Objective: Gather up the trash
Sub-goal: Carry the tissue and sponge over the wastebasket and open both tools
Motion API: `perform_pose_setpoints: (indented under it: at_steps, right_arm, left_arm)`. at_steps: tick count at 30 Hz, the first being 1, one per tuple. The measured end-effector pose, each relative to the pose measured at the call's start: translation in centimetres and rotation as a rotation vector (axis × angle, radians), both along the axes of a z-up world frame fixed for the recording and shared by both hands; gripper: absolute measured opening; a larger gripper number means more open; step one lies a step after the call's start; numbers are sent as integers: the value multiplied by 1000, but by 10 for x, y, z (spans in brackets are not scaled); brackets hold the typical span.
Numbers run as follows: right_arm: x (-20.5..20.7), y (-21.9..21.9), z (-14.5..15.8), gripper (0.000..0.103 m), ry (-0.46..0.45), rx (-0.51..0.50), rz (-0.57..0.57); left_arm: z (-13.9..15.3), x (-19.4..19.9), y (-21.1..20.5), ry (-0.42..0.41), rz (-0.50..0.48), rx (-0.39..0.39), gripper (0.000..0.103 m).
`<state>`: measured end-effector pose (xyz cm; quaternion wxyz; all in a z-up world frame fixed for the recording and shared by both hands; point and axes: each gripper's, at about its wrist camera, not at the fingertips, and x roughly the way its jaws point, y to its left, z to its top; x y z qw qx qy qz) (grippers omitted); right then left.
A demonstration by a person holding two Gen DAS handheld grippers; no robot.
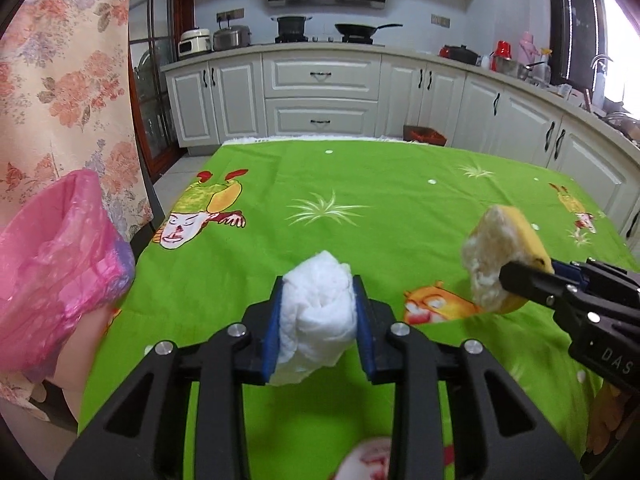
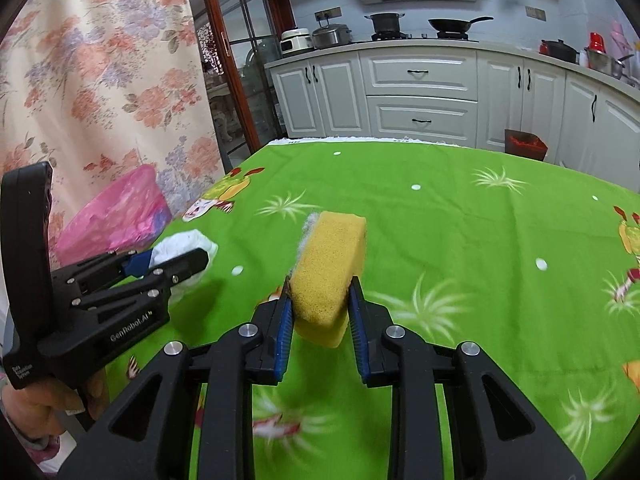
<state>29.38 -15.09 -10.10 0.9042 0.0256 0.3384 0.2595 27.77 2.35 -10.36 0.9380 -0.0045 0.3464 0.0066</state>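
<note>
**Both grippers loaded above the green tablecloth**

While both tools hang over the green tablecloth (image 1: 360, 184), the left gripper (image 1: 318, 284) has its blue pads pressed in on a crumpled white tissue wad (image 1: 316, 312), held clear of the cloth. To its right, the right gripper (image 2: 322, 292) is clamped narrowly on a yellow sponge (image 2: 328, 276) whose pale scrubbing face turns left. A pink-lined trash bin (image 1: 52, 264) stands at the table's left edge, near the tissue.
</note>
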Motion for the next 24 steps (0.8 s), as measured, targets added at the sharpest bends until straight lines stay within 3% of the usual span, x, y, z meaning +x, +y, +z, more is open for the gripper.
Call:
perform_pose_setpoints:
  at_steps: [14, 24]
  right_arm:
    - [-54, 2, 14, 25, -39, -9, 12]
    - [-80, 20, 20, 25, -57, -35, 50]
  left_arm:
    - [27, -75, -9, -94, -48, -24, 31]
    - [31, -107, 6, -113, -27, -31, 31]
